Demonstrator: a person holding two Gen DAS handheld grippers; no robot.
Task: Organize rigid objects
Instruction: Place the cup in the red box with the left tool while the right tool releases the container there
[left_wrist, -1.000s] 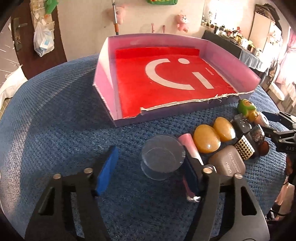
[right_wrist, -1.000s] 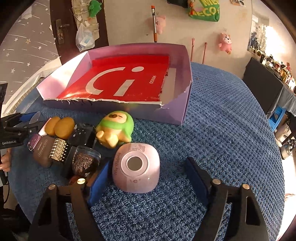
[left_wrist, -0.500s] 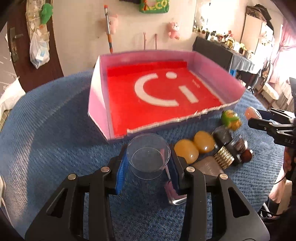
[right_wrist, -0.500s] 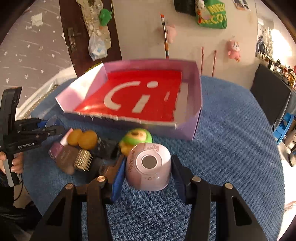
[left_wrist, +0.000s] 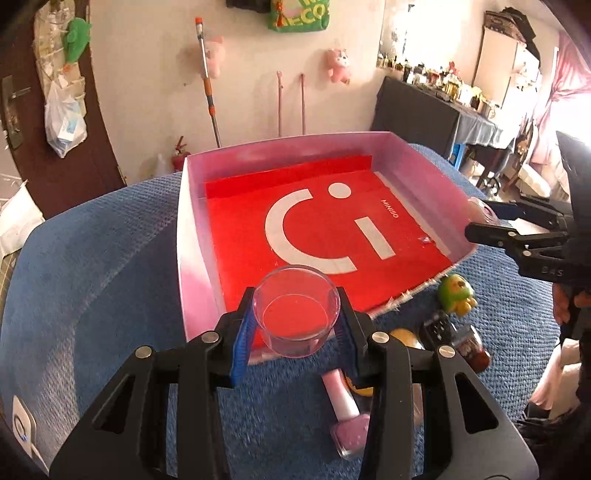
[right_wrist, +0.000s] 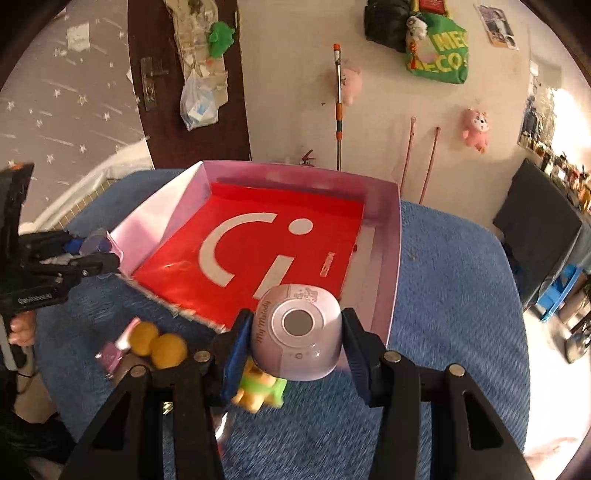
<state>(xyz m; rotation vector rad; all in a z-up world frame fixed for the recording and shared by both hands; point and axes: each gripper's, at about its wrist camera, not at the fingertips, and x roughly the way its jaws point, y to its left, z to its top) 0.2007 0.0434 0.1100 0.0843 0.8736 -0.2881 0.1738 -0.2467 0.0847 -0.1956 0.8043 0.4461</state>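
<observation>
Both tools lifted, clear cup (left_wrist: 296, 312) gripped, pink device (right_wrist: 300, 328) gripped

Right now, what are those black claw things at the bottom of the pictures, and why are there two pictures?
The claws are two hand-held grabbers; a person squeezes one in each hand. Each carries a little camera looking along its fingers, so you get one picture per grabber.

The left gripper is holding a clear plastic cup. The right gripper is holding a round pink gadget. Each grabber also shows in the other's picture, off to the side.

Both are held above a table with a blue cloth. On it sits a pink box with a red bottom and nothing inside it. Beside the box lie a green toy, two yellow egg shapes, a pink nail polish bottle and a few small dark things.
</observation>
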